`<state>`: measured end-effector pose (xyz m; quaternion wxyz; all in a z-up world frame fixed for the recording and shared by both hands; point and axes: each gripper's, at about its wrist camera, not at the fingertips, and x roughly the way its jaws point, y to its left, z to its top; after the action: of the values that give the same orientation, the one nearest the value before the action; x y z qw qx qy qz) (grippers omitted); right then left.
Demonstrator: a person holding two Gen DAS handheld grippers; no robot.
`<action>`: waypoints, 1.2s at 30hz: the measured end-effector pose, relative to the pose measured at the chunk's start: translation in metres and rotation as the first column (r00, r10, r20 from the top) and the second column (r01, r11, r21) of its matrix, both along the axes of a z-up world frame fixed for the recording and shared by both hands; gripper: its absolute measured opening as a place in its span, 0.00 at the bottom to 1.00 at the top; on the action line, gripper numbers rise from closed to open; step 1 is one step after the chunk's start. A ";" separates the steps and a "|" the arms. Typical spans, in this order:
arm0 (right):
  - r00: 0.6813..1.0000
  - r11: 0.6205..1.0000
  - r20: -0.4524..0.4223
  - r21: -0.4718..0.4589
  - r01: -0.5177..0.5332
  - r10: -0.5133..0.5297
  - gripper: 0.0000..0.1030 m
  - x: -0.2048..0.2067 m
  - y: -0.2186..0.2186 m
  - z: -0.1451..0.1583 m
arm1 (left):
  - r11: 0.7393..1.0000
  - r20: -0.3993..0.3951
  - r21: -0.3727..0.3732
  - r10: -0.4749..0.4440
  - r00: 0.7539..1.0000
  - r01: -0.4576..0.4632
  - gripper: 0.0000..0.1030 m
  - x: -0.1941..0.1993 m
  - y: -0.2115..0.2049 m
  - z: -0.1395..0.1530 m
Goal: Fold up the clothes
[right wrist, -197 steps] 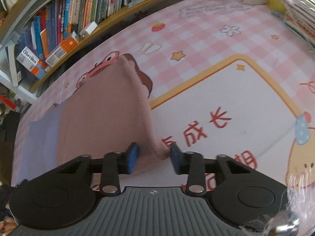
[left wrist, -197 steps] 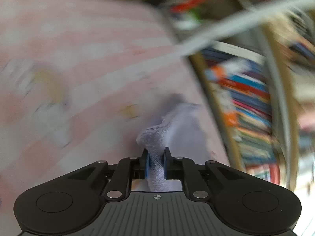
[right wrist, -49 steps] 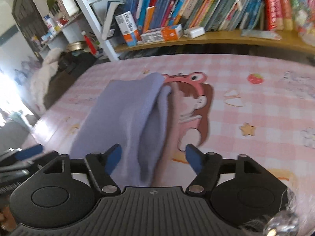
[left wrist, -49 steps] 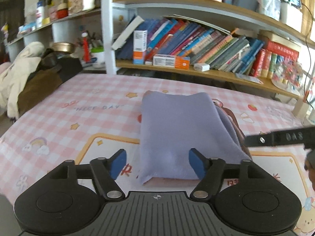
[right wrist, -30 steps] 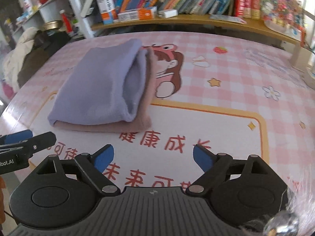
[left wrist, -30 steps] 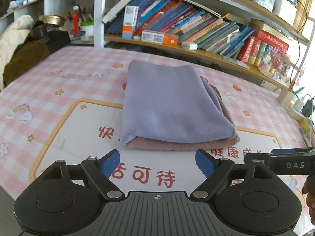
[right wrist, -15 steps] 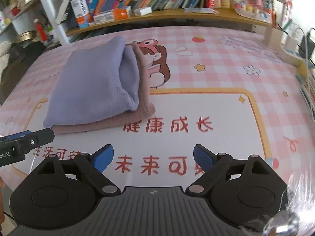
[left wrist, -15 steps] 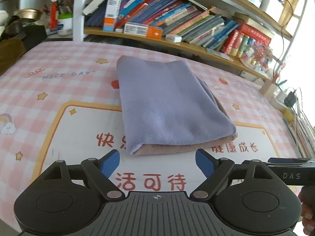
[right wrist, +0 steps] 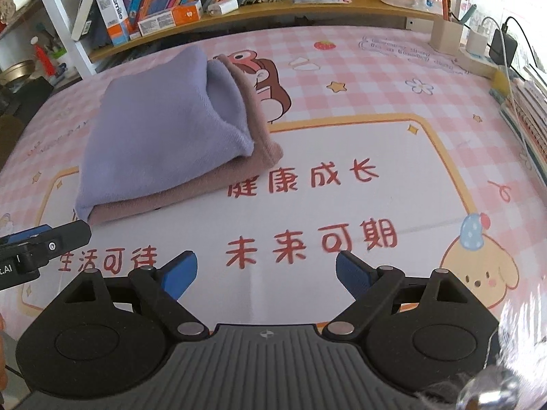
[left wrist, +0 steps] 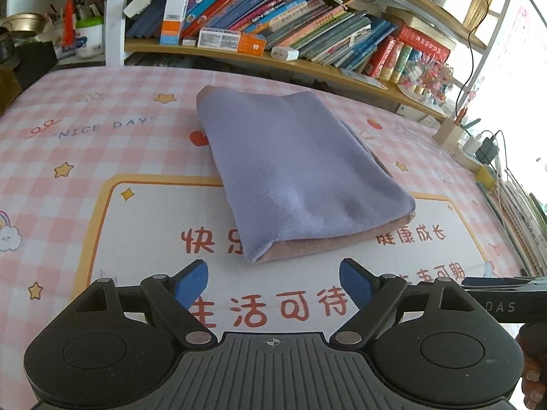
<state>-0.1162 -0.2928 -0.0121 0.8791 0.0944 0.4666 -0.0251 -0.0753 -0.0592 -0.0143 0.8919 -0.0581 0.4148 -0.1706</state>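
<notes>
Now folded: lilac-and-pink garment (left wrist: 301, 171) lying flat on pink checked table mat (left wrist: 85, 130), centre of left wrist frame, upper left of right wrist frame (right wrist: 164, 136). Lilac layer on top, pink layer showing along lower and right edges. Left gripper (left wrist: 273, 282) at bottom centre, blue pads spread wide, holding nothing, just short of garment's near edge. Right gripper (right wrist: 261, 271) at bottom centre of its own frame, likewise spread wide and empty, over red printed characters, garment well apart to upper left. Bookshelf (left wrist: 307, 34) across top, crammed with books.
</notes>
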 end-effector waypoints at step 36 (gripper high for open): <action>0.966 0.847 0.023 0.475 -0.236 0.257 0.48 0.161 -0.065 -0.026 | 0.907 -0.188 -0.267 0.283 0.940 -0.327 0.68 0.114 -0.009 -0.022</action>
<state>0.0449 -0.3576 -0.0380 0.8150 0.2453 0.4850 0.2008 0.0389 -0.0681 -0.0363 0.8563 -0.2667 0.4343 -0.0840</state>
